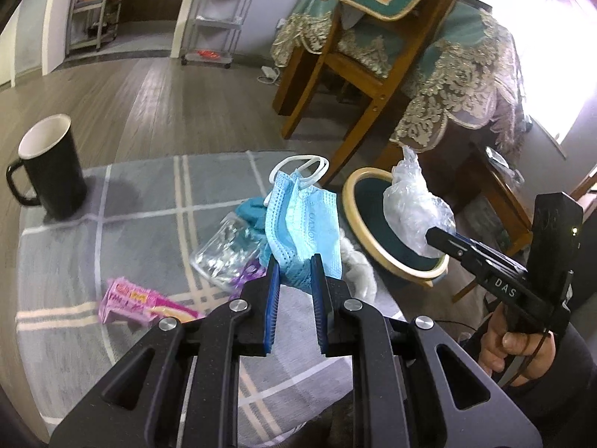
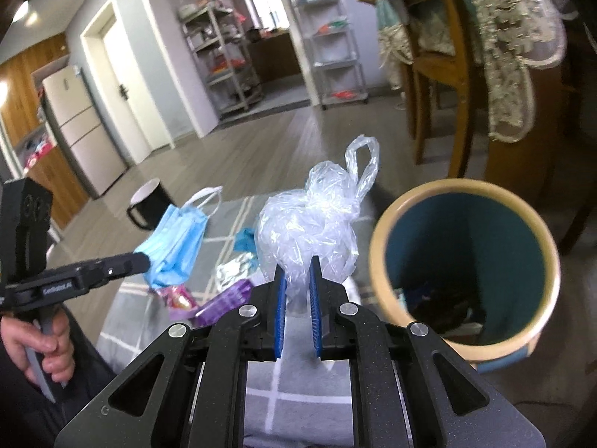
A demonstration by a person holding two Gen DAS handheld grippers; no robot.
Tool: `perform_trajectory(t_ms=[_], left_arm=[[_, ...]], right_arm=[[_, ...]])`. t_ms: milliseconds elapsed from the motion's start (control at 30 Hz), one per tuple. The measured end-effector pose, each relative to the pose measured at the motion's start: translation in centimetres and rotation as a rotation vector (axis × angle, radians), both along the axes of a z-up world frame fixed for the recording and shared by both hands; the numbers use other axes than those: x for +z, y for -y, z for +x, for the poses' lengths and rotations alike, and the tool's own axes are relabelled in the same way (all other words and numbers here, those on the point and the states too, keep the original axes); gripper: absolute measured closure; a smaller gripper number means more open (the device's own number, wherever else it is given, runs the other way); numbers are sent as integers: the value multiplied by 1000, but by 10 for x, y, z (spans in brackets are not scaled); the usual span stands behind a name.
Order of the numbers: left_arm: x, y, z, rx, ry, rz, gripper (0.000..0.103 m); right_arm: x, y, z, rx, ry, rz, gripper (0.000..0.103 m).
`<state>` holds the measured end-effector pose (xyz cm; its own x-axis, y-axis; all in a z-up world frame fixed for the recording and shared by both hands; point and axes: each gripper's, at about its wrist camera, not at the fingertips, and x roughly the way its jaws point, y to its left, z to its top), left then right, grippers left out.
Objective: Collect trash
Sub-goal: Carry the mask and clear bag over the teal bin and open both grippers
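Clutter is lying on the grey checked cloth of the worktop (image 1: pixel 112 224) left of the bin (image 2: pixel 466 265): a pink wrapper (image 1: pixel 141 300), a clear foil packet (image 1: pixel 224 254), a teal scrap (image 1: pixel 250 211), and, farthest from the bin, a black mug (image 1: pixel 48 171) standing upright. The left tongs (image 1: pixel 294 265) are pinching a blue face mask (image 1: pixel 302 224) between nearly shut jaws, lifting it clear of that litter. The right tongs (image 2: pixel 298 272) are clamping a crumpled clear plastic bag (image 2: pixel 313 231) just left of the bin's open mouth, roughly level with its rim. Behind the bin, a wooden chair (image 1: pixel 354 74) and a draped table (image 1: pixel 466 82) are crowding in close, while open wooden floor (image 1: pixel 149 104) is stretching away beyond the mug.
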<state>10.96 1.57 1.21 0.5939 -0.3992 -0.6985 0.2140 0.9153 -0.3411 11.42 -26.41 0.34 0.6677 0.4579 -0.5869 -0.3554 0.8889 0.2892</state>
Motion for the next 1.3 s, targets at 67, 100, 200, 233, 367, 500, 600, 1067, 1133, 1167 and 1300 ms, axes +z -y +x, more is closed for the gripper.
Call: perform_trajectory(t_ms=[67, 100, 200, 233, 367, 500, 600, 1067, 1133, 1167, 1300], left_arm=[[4, 5, 2, -10, 6, 4, 87], [7, 9, 4, -16, 10, 5, 87], [13, 18, 11, -30, 16, 0, 87], [14, 20, 12, -36, 18, 0, 87], [20, 37, 22, -74, 31, 3, 87], [21, 58, 31, -115, 35, 5, 87], [18, 74, 39, -148, 29, 3, 87], [-13, 154, 81, -295, -24, 20, 87], [-17, 166, 86, -314, -32, 24, 87], [-19, 171, 89, -324, -36, 28, 87], [-33, 191, 99, -361, -64, 42, 87]], right_arm=[[4, 6, 2, -21, 9, 8, 90], [5, 8, 4, -29, 10, 11, 90], [6, 15, 7, -59, 10, 20, 90], [7, 19, 8, -70, 10, 22, 90], [7, 34, 9, -112, 7, 27, 90], [3, 46, 11, -151, -11, 25, 90], [1, 51, 12, -174, -18, 11, 90], [-13, 85, 11, -267, -73, -17, 90], [-15, 89, 13, -289, -84, -38, 90], [-17, 93, 13, -300, -91, -45, 90], [-24, 104, 10, -330, -113, -50, 90]])
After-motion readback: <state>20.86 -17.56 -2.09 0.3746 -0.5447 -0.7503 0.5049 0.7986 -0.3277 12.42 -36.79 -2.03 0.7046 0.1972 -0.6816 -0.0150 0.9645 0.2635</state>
